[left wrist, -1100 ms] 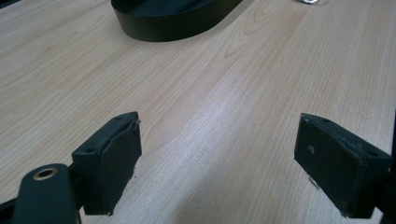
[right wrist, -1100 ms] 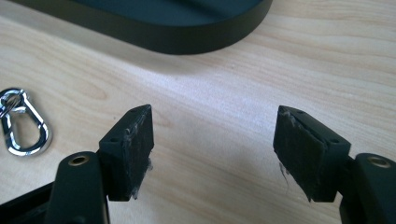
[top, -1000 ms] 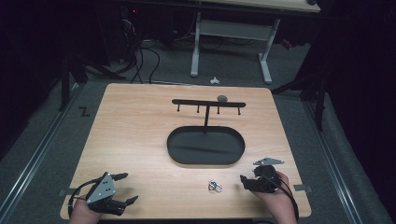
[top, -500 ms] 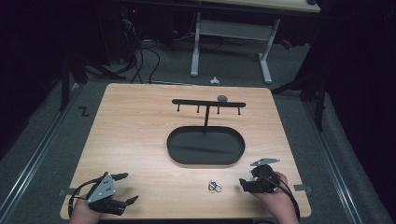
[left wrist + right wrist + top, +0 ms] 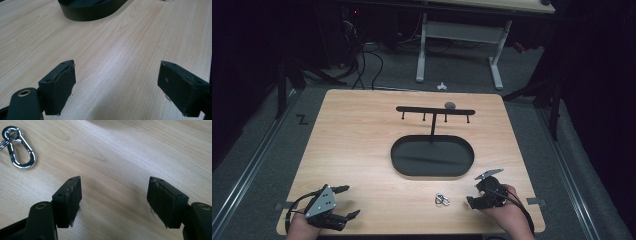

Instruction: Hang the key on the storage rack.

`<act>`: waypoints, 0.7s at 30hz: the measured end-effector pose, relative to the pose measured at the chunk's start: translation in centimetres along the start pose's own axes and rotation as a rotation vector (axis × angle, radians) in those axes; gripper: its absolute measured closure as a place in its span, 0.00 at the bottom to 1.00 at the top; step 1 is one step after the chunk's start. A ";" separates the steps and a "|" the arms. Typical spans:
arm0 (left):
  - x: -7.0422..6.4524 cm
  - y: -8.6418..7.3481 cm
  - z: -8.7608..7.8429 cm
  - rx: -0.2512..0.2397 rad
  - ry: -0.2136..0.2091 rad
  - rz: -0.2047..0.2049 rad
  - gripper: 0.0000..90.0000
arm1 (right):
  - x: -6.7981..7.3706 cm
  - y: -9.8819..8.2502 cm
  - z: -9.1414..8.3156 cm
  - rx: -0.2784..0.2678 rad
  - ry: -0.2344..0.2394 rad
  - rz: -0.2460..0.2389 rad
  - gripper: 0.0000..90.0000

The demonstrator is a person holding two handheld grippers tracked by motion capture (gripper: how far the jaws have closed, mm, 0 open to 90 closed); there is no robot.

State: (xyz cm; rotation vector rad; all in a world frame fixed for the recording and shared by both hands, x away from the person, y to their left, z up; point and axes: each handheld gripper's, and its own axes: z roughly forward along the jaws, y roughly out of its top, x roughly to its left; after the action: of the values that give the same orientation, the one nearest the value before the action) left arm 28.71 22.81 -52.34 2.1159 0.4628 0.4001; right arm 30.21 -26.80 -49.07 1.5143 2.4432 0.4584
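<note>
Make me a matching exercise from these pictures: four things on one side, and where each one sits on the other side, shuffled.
Things:
1. shiny silver metal carabiner clip
2. black oval tray base
3. left tool
4. right tool

Places:
A. near left corner of the light wooden table
B. middle of the table
C. near edge, just right of the clip
D. near edge, between the two tools

Pairs: 1-D, 2-B, 3-A, 4-C

The right gripper (image 5: 115,202) holds its jaws wide apart over the table (image 5: 130,150), a carabiner (image 5: 21,151) nearby.
</note>
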 end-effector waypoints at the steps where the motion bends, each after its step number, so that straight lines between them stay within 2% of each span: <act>1: 0.0 0.0 0.0 0.000 0.000 0.000 0.17 | 0.1 0.1 -0.1 0.006 -0.001 -0.006 0.33; 6: 0.0 0.0 0.0 0.000 -0.001 -0.001 0.17 | 0.6 0.3 -0.2 0.030 0.022 -0.020 0.35; 12: 0.0 0.0 0.0 0.002 -0.004 -0.001 0.17 | 1.0 0.6 -0.3 0.094 0.014 -0.055 0.37; 21: 0.0 0.0 0.0 0.003 -0.005 -0.001 0.17 | 1.0 0.9 -0.4 0.161 0.009 -0.073 0.38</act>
State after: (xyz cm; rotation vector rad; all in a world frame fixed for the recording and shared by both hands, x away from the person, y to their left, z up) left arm 28.72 22.80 -52.36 2.1185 0.4617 0.3935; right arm 30.37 -25.55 -48.34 1.4789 2.5874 0.2610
